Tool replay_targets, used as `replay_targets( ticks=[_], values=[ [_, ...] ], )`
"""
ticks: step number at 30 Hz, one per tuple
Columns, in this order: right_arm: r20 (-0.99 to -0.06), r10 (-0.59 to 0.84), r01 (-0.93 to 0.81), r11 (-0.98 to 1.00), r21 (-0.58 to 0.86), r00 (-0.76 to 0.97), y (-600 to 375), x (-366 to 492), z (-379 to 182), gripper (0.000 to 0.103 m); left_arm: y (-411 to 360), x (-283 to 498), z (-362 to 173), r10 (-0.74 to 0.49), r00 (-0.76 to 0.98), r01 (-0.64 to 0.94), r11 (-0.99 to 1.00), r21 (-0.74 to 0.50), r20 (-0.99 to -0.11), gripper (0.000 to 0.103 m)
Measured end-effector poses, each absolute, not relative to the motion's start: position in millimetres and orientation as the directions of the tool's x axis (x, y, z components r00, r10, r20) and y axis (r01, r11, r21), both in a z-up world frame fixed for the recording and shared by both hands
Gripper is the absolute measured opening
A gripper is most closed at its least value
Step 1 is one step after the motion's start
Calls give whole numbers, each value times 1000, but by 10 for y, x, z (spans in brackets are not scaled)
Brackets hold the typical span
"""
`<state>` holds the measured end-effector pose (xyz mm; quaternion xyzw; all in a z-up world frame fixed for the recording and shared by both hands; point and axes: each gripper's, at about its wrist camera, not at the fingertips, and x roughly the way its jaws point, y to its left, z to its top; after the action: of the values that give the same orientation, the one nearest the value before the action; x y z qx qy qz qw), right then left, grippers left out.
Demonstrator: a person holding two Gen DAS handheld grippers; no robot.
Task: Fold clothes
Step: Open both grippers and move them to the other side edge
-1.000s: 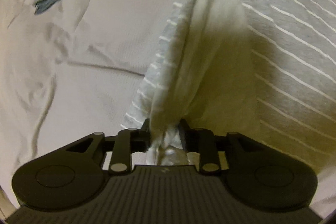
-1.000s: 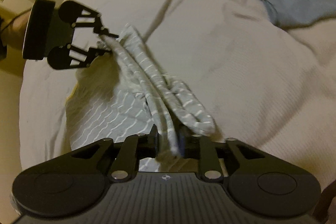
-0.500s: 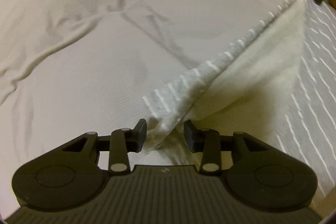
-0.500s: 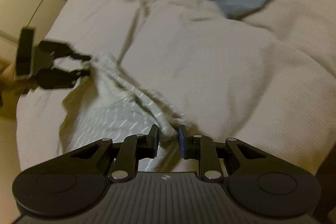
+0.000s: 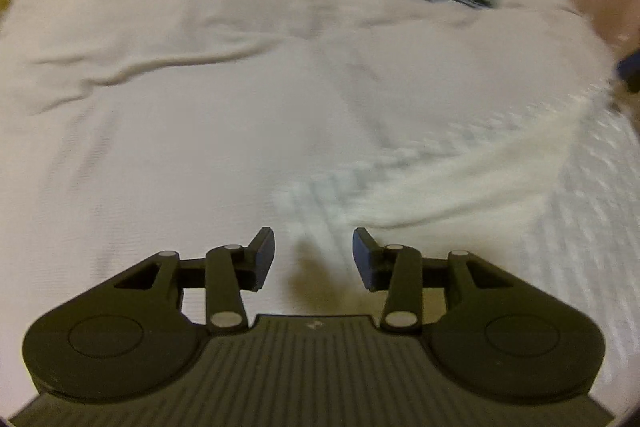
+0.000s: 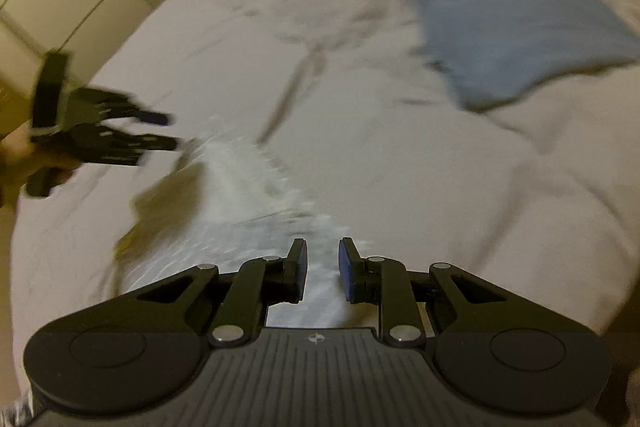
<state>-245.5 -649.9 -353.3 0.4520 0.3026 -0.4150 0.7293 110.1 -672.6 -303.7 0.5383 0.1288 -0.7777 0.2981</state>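
Striped garment is lying on the bed, blurry, just ahead of both claws. Left claw is wide open, gripping nothing, right claw partly open, also empty. Folded blue cloth sits farther back.

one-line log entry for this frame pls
left gripper: open | right gripper: open | striped garment: released, lying on bed | blue folded clothes: set aside

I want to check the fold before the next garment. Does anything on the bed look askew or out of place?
Yes. The striped garment lies rumpled, one part turned over so its pale inside shows, not a flat fold. Both the left gripper and the right gripper are open and empty. The blue folded garment looks tidy.
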Motion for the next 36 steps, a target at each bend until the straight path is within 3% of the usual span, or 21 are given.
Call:
replay_targets(
  ticks=[7, 10, 12, 13, 20, 25, 29, 31, 34, 36],
  values=[
    [-839, -282, 878, 262, 400, 466, -6760, -2180, -3884, 23, -6798, 712, -3506, -280, -205, 613, -784, 100, -938, 41],
    [-855, -291, 900, 210, 381, 430, -6846, -2288, -3970, 12, -6965, 782, -3567, -287, -196, 668, -739, 87, -937, 45],
    [-866, -305, 917, 173, 359, 397, -6831, -2397, -3941, 14, -7015, 843, -3509, -308, -192, 690, -717, 95, -932, 45],
    [-871, -313, 925, 154, 348, 380, -6815, -2451, -3918, 21, -7012, 899, -3454, -320, -191, 700, -707, 100, -928, 45],
    [-867, -312, 914, 246, 322, 389, -6421, -2463, -3623, 22, -6670, 1410, -3060, -370, -214, 750, -655, 90, -904, 40],
    [-852, -233, 852, 373, 368, 469, -6104, -1926, -3638, 22, -6039, 1643, -3012, -332, -250, 748, -663, 37, -909, 40],
    [-873, -134, 829, 409, 382, 469, -5890, -1596, -3869, 24, -5675, 1769, -3272, -300, -120, 718, -684, 126, -946, 40],
    [-892, -97, 839, 396, 373, 442, -5784, -1520, -4016, 24, -5614, 1921, -3398, -304, -44, 733, -657, 176, -952, 42],
    [-913, -87, 853, 401, 334, 398, -5689, -1528, -4025, 23, -5627, 2175, -3385, -314, -47, 803, -577, 151, -948, 52],
    [-926, -86, 861, 407, 304, 368, -5634, -1546, -4008, 23, -5579, 2232, -3313, -338, -54, 811, -564, 156, -940, 52]
  ],
)
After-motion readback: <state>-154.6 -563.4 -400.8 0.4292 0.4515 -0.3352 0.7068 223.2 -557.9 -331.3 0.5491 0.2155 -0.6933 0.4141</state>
